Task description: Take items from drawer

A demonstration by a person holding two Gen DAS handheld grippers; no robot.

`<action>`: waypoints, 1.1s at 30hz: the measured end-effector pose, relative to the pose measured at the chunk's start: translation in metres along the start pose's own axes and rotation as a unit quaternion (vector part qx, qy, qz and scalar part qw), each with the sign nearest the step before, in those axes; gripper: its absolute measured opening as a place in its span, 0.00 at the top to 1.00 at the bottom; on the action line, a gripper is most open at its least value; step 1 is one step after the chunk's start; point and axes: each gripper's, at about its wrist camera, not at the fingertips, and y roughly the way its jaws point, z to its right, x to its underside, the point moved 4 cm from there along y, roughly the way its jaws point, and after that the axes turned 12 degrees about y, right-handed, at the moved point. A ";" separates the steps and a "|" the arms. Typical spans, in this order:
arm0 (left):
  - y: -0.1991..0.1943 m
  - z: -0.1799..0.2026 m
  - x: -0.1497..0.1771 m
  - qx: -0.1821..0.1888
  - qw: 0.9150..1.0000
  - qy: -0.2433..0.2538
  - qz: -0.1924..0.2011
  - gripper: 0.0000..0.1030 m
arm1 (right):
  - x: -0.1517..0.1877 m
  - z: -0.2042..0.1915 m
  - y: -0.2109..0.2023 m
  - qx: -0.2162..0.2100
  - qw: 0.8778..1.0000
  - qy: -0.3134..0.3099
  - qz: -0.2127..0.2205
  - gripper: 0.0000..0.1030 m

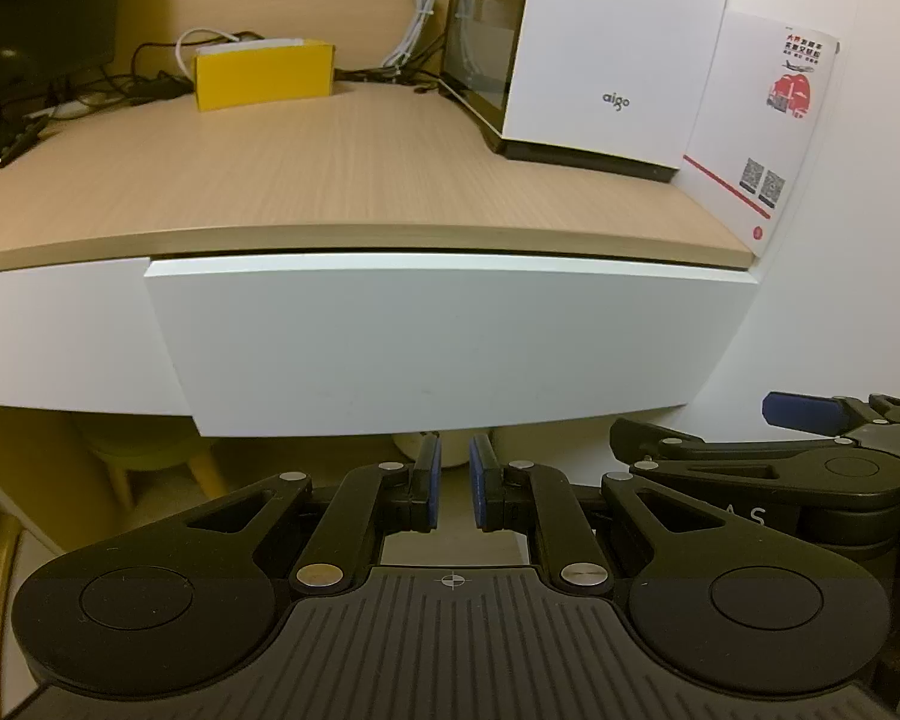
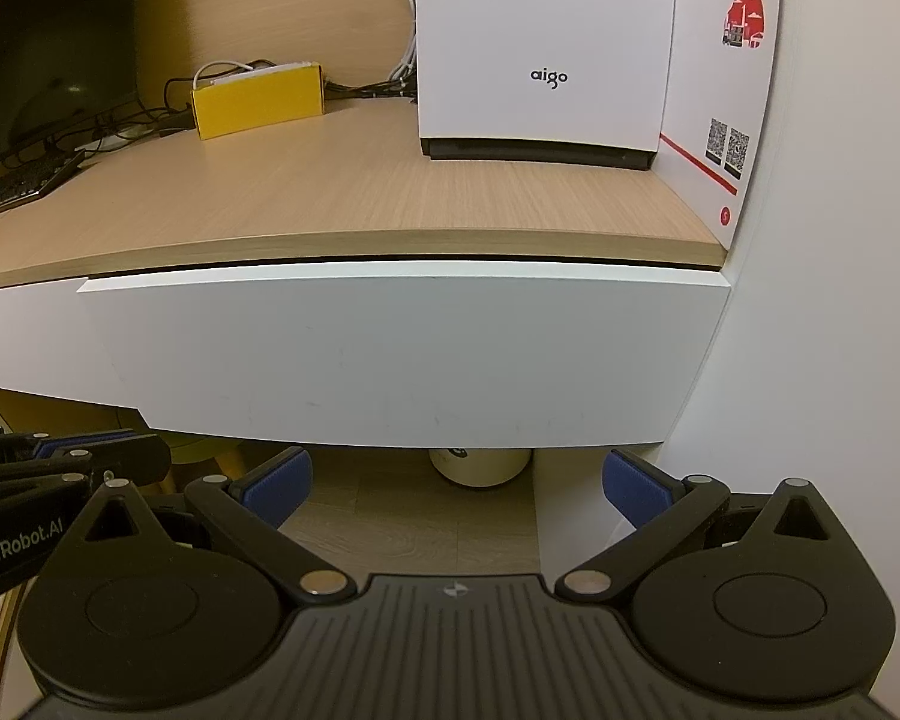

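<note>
Below the closed white flat-fronted drawer [image 1: 450,342], the left gripper [image 1: 455,483] is pinched nearly together and empty; the right gripper [image 2: 456,489] gapes wide, likely to hook the drawer's lower edge.

drawer [image 2: 390,354] inside: hidden behind its shut white front
keyboard [image 2: 18,186]: cut off at the desktop's left edge
card [image 2: 726,90] print: too small to read
</note>
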 end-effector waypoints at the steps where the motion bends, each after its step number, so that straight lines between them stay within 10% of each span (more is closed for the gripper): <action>1: 0.000 0.000 0.000 0.000 1.000 0.000 0.000 0.88 | 0.000 0.000 0.000 0.000 1.000 0.000 0.000 0.00; 33: 0.000 -0.002 0.000 0.001 1.000 -0.004 -0.003 0.87 | 0.002 -0.001 0.000 0.000 1.000 0.002 -0.002 0.00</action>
